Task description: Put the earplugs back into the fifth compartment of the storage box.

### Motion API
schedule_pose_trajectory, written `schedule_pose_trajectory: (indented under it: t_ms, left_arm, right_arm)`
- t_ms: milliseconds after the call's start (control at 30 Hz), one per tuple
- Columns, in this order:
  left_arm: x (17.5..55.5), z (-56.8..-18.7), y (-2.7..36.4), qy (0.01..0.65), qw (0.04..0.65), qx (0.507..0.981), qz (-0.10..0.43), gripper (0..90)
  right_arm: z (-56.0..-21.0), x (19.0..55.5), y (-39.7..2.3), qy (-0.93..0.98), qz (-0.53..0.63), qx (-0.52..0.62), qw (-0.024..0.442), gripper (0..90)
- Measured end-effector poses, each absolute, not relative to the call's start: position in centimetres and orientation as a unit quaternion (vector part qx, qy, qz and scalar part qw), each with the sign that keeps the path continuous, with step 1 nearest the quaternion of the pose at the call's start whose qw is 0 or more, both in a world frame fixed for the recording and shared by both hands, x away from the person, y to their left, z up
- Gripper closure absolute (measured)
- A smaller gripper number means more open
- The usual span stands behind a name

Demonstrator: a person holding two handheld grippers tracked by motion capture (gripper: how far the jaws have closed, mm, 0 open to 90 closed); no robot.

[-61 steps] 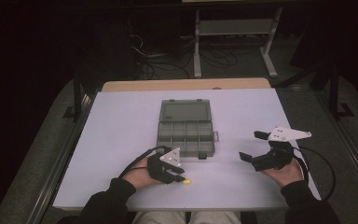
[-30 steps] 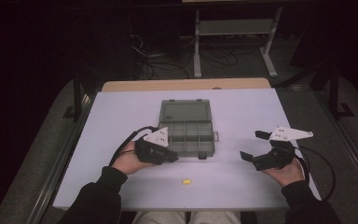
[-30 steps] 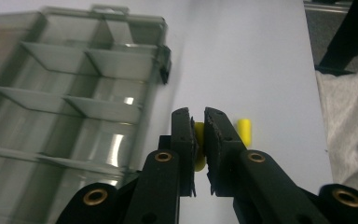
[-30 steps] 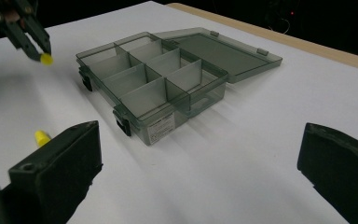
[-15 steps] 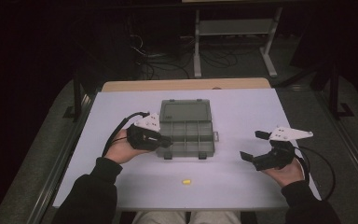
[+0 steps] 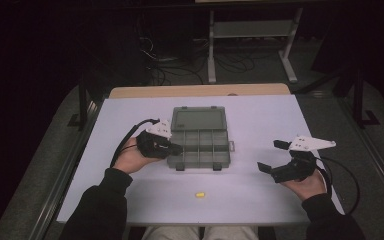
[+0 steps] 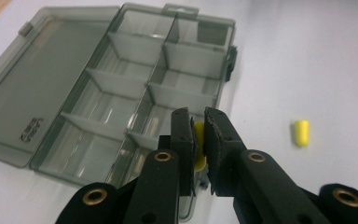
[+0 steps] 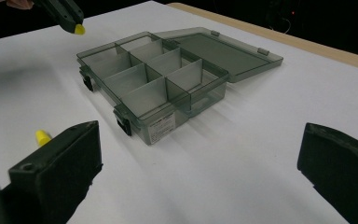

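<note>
Organizer box point(image 7: 121, 93): smoky translucent plastic, glossy, smooth; highlights are seen on lid and dividers. Yellow plug point(image 7: 301, 132): matt, soft foam look. A like plug point(image 7: 198, 144) is pinched by left tongs point(image 7: 198, 135): matt black plastic, rough-edged pads, brass-coloured rivets. Surface point(image 6: 260, 115): matt white sheet, smooth; bare wood edge point(image 6: 200, 90) is seen behind.

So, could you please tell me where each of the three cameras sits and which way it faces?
High view: above the person's side, facing forward and down on the white table; both forearms show.
Left gripper view: rides the left tongs, which pinch a yellow foam earplug over the smoky clear-plastic compartment box.
Right gripper view: rides the open right tongs, facing the box's latch side.
All three share the box and a second yellow earplug on the table.
</note>
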State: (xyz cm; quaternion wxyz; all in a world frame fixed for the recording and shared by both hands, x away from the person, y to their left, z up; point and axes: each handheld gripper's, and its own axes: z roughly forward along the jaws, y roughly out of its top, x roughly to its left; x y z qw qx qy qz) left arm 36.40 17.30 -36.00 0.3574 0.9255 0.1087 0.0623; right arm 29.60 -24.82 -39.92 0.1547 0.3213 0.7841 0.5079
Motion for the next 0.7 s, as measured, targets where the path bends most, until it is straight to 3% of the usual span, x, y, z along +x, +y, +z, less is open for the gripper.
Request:
schedule_pose_trajectory:
  t_ms: [700]
  left_arm:
    - [38.0,-39.5,18.0,0.152,0.332,0.93,0.049,81.8]
  right_arm:
    - [-40.0,29.6,-24.7,0.787,0.504,0.322,0.153,0.0]
